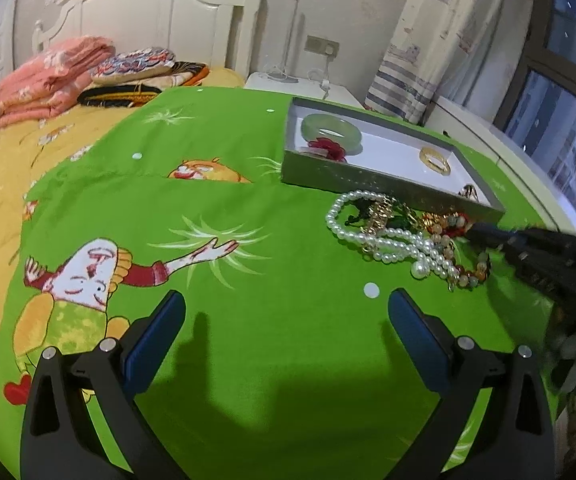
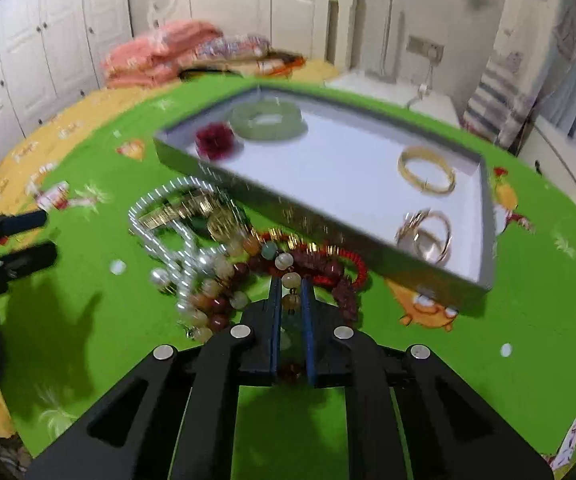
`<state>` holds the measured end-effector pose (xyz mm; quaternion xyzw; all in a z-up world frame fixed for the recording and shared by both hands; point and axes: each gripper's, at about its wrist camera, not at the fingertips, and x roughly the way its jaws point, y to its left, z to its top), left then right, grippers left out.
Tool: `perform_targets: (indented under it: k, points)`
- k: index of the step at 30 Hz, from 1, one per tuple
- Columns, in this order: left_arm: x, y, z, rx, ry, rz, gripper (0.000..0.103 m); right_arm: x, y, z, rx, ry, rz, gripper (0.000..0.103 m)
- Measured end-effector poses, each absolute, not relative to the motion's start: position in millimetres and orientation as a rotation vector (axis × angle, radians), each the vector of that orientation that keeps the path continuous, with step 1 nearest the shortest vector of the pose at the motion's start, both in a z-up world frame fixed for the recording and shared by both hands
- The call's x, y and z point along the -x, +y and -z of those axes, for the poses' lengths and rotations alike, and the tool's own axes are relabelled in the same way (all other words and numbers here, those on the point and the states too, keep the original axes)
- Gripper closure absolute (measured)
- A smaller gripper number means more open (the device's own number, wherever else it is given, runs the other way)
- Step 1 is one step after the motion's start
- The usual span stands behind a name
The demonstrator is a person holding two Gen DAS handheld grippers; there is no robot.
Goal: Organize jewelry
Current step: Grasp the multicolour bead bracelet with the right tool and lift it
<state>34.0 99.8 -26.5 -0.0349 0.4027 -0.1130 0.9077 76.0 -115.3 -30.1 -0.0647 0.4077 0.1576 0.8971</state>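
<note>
Right gripper (image 2: 291, 292) fingers pinch the bead bracelet (image 2: 288, 268); left gripper (image 1: 286, 312) fingers spread.

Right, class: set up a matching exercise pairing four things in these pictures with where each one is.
Things:
1. green bangle
2. pearl necklace
3. left claw
4. bead string

Places:
A. pinched in the right claw
B. inside the box
C. open above the green cloth
D. on the cloth in front of the box

Pairs: 1-B, 2-D, 3-C, 4-A
</note>
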Motion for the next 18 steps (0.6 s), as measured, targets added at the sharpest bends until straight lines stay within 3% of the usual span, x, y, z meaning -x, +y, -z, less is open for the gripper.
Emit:
perform_targets:
  k: [13, 18]
  points:
    - [-61.3, 21.6, 4.8, -0.072, 0.841, 0.403, 0.006, -22.5, -170.2, -46.1, 0.001, 0.595, -0.321, 0.092]
    - [-71.3, -22.1, 4.9, -0.140, 0.838, 0.488, 0.019, -13.7, -194.7, -38.7, -0.035, 0.610, -0.289, 0.092]
